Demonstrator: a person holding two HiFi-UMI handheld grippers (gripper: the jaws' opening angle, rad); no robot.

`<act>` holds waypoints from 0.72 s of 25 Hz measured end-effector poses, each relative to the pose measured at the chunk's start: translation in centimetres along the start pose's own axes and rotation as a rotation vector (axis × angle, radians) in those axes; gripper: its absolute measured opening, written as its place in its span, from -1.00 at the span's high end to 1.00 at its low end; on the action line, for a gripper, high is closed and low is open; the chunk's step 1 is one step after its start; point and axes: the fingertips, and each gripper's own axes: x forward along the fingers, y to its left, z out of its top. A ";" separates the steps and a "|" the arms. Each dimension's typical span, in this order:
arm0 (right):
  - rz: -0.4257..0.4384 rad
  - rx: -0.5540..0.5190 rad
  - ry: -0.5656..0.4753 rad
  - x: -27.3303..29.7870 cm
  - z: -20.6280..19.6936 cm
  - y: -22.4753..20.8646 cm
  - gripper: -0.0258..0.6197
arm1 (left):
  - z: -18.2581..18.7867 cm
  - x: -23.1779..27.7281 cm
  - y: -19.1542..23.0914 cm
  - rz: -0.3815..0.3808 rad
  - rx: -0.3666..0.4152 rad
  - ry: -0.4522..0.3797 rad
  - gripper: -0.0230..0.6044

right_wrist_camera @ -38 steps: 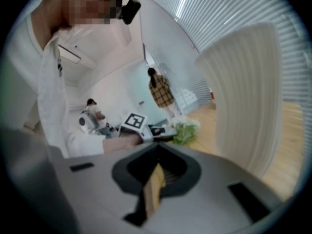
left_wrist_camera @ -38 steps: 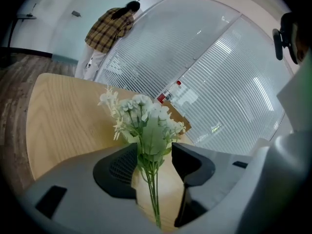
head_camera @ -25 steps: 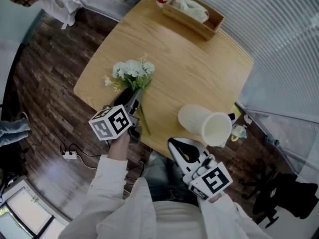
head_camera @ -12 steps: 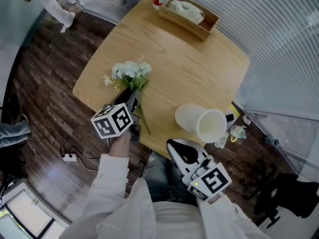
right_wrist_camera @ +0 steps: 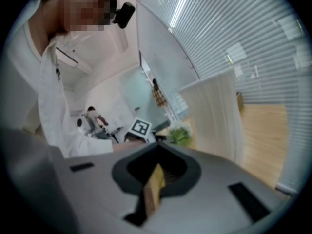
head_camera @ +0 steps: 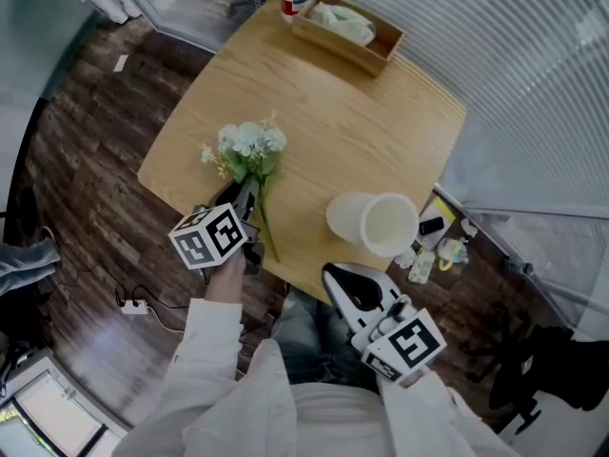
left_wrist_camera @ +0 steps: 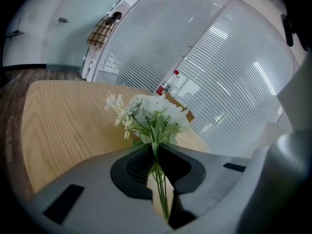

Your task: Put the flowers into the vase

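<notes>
My left gripper (head_camera: 249,196) jaws, just closing, pinch the flowers (head_camera: 249,146) by stems running away from me; vase (head_camera: 373,223) stands rightward.

Office-style meeting room: a light wooden table (head_camera: 362,131) on a dark plank floor (head_camera: 86,188), glass partition walls (head_camera: 533,65) covered by horizontal blinds, a power strip (head_camera: 134,306) on the floor.
</notes>
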 end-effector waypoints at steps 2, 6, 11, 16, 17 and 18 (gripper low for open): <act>-0.003 -0.006 -0.005 -0.4 0.0 0.1 0.88 | 0.0 -0.4 -0.4 -0.006 -0.002 -0.012 0.78; -0.006 -0.019 -0.019 -1.2 0.1 0.5 0.88 | 0.4 -1.6 -1.6 -0.025 -0.009 -0.046 0.79; -0.003 -0.043 -0.040 -2.1 0.6 1.1 0.88 | 2.1 -3.3 -4.3 -0.080 0.004 -0.108 0.79; -0.032 -0.090 -0.096 -3.4 2.6 0.7 0.88 | 4.0 -5.9 -8.3 -0.159 0.039 -0.182 0.80; -0.040 -0.099 -0.113 -3.8 3.2 0.6 0.88 | 4.3 -6.5 -9.1 -0.171 0.054 -0.196 0.80; -0.047 -0.109 -0.128 -4.2 3.8 0.6 0.88 | 4.6 -7.1 -9.9 -0.183 0.068 -0.211 0.80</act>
